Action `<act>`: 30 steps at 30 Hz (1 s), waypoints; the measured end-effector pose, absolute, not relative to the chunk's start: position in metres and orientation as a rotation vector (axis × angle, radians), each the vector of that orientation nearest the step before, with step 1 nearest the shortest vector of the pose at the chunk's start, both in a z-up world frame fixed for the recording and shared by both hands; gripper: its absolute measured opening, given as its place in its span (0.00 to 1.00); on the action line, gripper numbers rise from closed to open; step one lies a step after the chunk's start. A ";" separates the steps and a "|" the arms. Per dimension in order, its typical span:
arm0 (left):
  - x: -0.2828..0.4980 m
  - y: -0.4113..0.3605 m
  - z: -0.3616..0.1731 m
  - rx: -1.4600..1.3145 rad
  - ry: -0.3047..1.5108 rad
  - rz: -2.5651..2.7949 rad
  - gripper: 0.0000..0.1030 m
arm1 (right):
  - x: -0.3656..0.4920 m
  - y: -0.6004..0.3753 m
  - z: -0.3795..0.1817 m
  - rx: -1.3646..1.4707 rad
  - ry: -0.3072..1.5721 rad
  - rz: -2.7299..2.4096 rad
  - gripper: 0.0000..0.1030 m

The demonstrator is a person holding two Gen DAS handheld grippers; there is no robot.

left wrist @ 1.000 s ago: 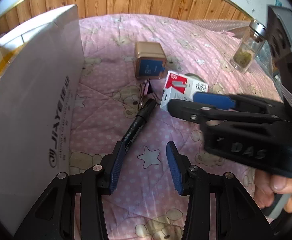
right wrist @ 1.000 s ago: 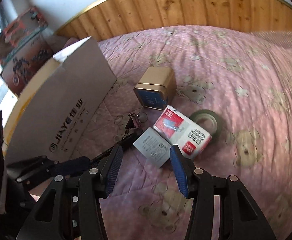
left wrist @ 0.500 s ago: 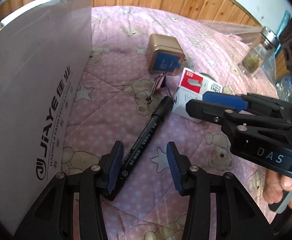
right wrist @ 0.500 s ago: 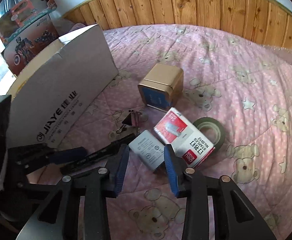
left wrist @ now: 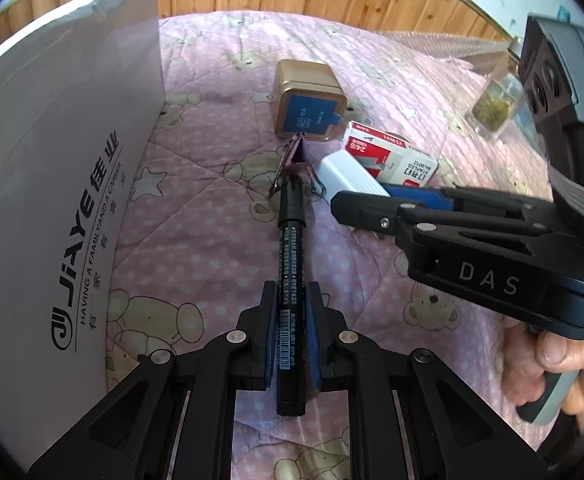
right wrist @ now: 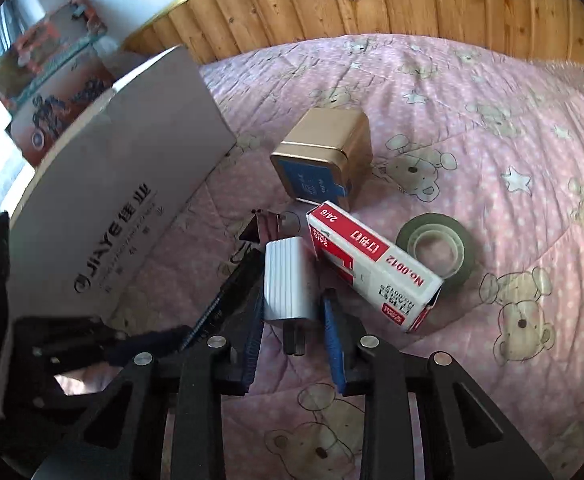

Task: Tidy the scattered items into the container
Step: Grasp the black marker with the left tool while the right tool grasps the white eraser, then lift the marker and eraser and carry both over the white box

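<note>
The left hand-held gripper (left wrist: 290, 332) is clenched on a black marker pen (left wrist: 289, 272), its blue pads pressing the barrel on both sides near the barcode end, while the capped end reaches forward to a dark binder clip (left wrist: 298, 160) on the pink bear-print bedspread (left wrist: 195, 236). The right hand-held gripper (right wrist: 292, 322) is closing around a small white ribbed charger (right wrist: 287, 280) — the charger's lower end sits between the blue pads, with a narrow gap showing on the right side, so the pads do not yet press it. Just to the right of the charger lies a red-and-white staples box (right wrist: 372, 268), slanted, and touching that box's far side is a greenish roll of tape (right wrist: 436, 248). Behind them a gold tin with a blue label (right wrist: 324, 160) lies on its side. The container — a tall white cardboard box printed "JIAYE" (left wrist: 63, 184) — stands at the left of the bed, just beside the marker pen. A glass jar (left wrist: 496, 100) stands well apart at the far right, and a hand (left wrist: 552, 360) holds the right tool's grip.
</note>
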State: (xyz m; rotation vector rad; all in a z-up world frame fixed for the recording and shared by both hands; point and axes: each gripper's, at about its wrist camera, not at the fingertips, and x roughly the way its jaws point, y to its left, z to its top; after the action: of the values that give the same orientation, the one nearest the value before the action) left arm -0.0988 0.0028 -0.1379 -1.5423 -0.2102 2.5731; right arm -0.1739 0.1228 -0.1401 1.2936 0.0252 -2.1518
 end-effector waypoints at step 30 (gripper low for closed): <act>-0.087 0.006 -0.096 -1.417 -0.306 2.554 0.13 | -0.119 0.154 -0.139 1.365 -0.213 -2.258 0.22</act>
State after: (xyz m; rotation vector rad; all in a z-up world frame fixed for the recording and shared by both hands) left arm -0.0870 0.0060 -0.0962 -1.4170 -0.3064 2.5540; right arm -0.1195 0.1541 -0.1388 1.3648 -0.2133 -2.2580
